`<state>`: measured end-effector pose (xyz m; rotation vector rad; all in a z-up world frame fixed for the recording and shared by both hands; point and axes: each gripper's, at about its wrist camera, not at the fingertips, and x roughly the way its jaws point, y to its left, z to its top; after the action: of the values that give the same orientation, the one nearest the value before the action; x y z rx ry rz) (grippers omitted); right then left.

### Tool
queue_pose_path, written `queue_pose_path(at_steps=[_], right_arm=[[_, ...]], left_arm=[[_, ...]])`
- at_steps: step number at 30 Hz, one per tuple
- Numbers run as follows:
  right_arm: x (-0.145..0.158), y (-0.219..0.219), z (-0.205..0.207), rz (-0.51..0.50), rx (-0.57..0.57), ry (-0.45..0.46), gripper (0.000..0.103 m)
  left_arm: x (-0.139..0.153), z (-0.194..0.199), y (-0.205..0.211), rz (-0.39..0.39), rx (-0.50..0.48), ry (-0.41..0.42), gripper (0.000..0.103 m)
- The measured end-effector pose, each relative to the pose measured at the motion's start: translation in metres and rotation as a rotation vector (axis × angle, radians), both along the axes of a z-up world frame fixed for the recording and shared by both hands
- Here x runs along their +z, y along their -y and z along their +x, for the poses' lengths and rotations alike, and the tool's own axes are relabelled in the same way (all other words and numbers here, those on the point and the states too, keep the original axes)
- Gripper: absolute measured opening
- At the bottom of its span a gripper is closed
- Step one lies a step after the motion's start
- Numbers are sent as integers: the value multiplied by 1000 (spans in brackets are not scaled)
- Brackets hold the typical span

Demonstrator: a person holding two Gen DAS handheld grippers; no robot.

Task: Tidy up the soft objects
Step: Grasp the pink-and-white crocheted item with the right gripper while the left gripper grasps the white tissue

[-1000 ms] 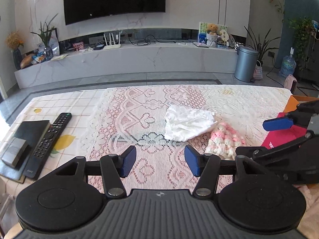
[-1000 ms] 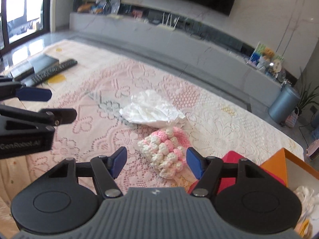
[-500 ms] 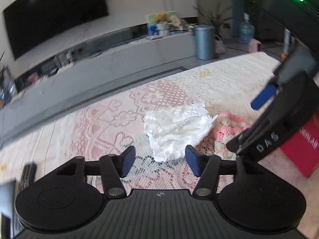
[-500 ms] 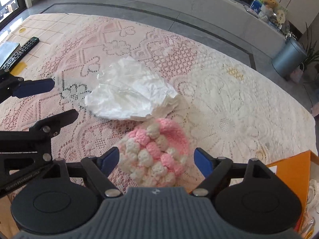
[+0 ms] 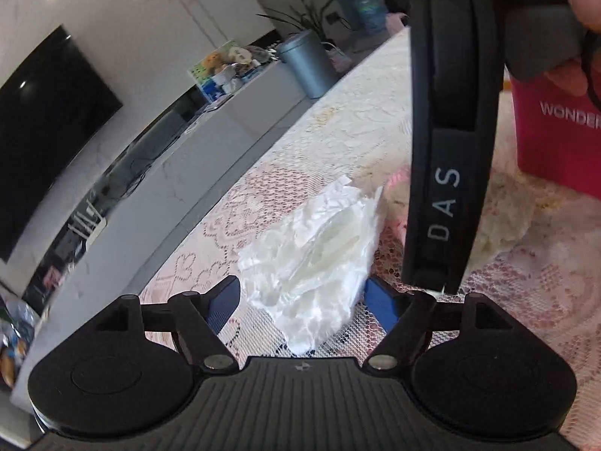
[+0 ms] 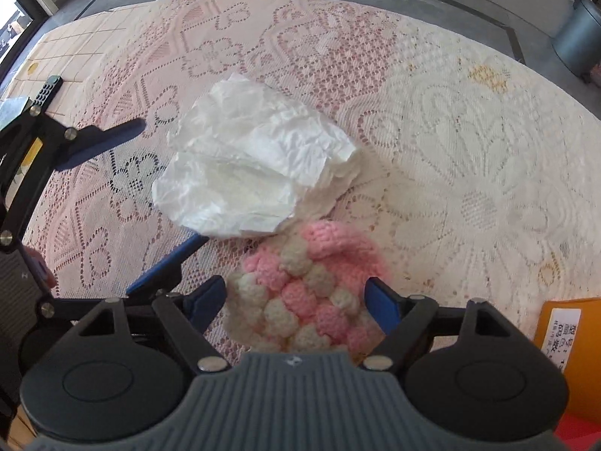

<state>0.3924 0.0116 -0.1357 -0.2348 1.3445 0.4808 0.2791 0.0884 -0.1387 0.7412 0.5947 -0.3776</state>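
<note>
A crumpled white cloth (image 5: pixel 315 259) lies on the lace tablecloth, also in the right wrist view (image 6: pixel 248 173). My left gripper (image 5: pixel 302 302) is open with its blue fingers on either side of the cloth's near end. A pink and cream crocheted piece (image 6: pixel 304 297) lies right beside the cloth; only a bit of it (image 5: pixel 398 184) shows in the left wrist view. My right gripper (image 6: pixel 296 302) is open, with its fingers around the crocheted piece. The right gripper's black body (image 5: pixel 447 150) hides most of that piece from the left camera.
A red box (image 5: pixel 556 127) stands on the table at the right. An orange box (image 6: pixel 567 342) sits at the right edge. A remote control (image 6: pixel 47 90) lies at the far left. Beyond the table edge are a TV cabinet (image 5: pixel 210 124) and a grey bin (image 5: pixel 306 64).
Both grippers have moved forward and down. The left now straddles the white cloth, the right straddles the crocheted piece. Both stay open.
</note>
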Motion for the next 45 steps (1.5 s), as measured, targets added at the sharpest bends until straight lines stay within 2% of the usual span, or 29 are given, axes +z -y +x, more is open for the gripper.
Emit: queue_pose_path(at_steps=[3,7,9,11,12,13,15,17,18,21,23,28,31,37,42,45], right_arm=[[2,0,0,5,17,11,67],[3,6,2,32,29,-4,54],[2,10,4,51,24,-9,53],[1,11,2,56,26,-2,53],[1,11,2,56,25,-1,52],[1,10,2,55,26,3,52],[2,10,2,55,22,5,52],[2,10,2,55,22,6,52],[1,10,2,55,21,7,52],[2,11,1,57,15,11,52],[2,11,1,58,12,18,50],[10,10,-7,67,16,53,31],[16,12,-14,81,12,78,24],[37,21,-29,158,-19,106,22],[78,30,-51,243,-16,177,22],[103,42,-71,297,-9,227,22]], left_arm=[[-10,6,4,27,-18,-8,88],[-13,16,5,-4,-24,-9,87],[-14,19,5,-20,-28,-16,83],[-15,21,4,-43,-21,-20,75],[-15,22,3,-57,-11,-25,71],[-14,23,1,-76,-6,-38,60],[-14,24,-1,-98,6,-48,47],[-14,24,1,-106,24,-54,18],[-14,23,2,-116,33,-61,13],[-11,21,4,-105,44,-43,9],[-5,19,2,-127,75,-35,8],[16,12,-9,-201,182,-28,7],[29,3,-15,-235,236,-30,7],[70,-18,-21,-368,345,-41,7],[108,-39,-20,-412,391,-10,7],[131,-56,-18,-468,427,0,7]])
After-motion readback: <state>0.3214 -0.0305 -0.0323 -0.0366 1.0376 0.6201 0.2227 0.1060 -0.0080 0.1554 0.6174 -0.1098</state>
